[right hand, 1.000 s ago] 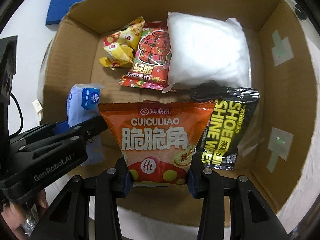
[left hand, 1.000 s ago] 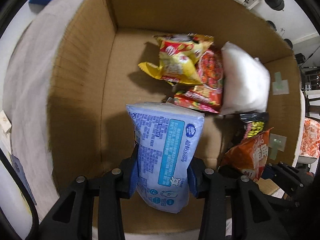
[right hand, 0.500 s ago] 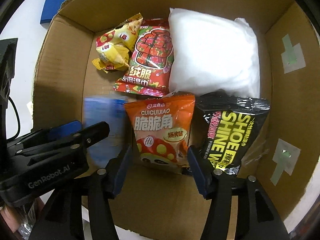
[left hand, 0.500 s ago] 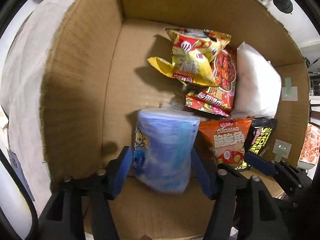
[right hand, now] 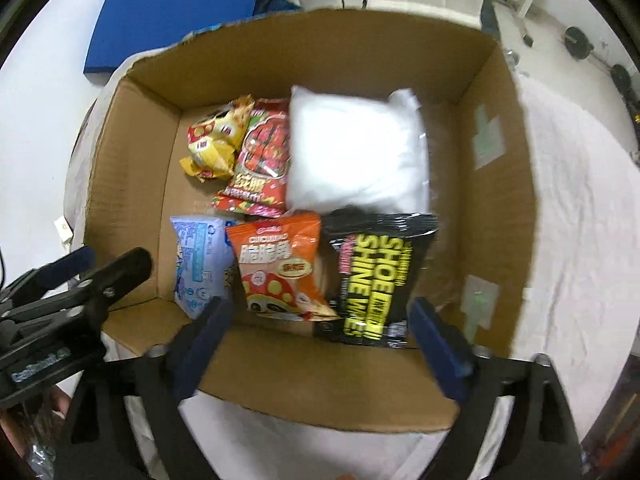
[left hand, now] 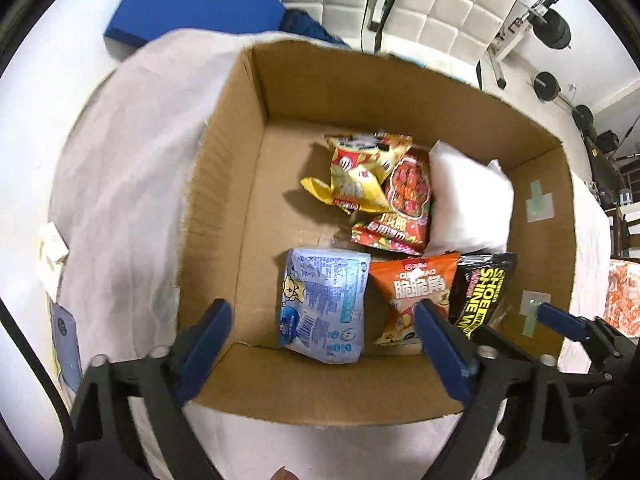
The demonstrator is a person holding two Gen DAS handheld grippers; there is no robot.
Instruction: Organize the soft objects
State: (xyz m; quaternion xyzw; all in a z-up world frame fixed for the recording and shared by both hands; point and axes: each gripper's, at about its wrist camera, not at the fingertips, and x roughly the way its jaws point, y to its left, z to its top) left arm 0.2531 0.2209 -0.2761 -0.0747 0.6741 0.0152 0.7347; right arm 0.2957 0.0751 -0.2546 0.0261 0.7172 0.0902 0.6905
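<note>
Lying in the cardboard box [left hand: 224, 184], blue tissue pack [left hand: 324, 304] beyond left tongs [left hand: 324, 344], orange snack bag [right hand: 282, 264] beyond right tongs [right hand: 316, 340], both tongs wide, empty

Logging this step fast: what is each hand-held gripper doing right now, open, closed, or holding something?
Left hand-held gripper: open, holding nothing, above the blue tissue pack.
Right hand-held gripper: open, holding nothing, above the orange snack bag.

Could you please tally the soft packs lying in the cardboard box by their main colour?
Yellow snack bag: 1
Red snack bag: 1
White pillow pack: 1
Light-blue tissue pack: 1
Orange snack bag: 1
Black wipes pack: 1
Total: 6
</note>
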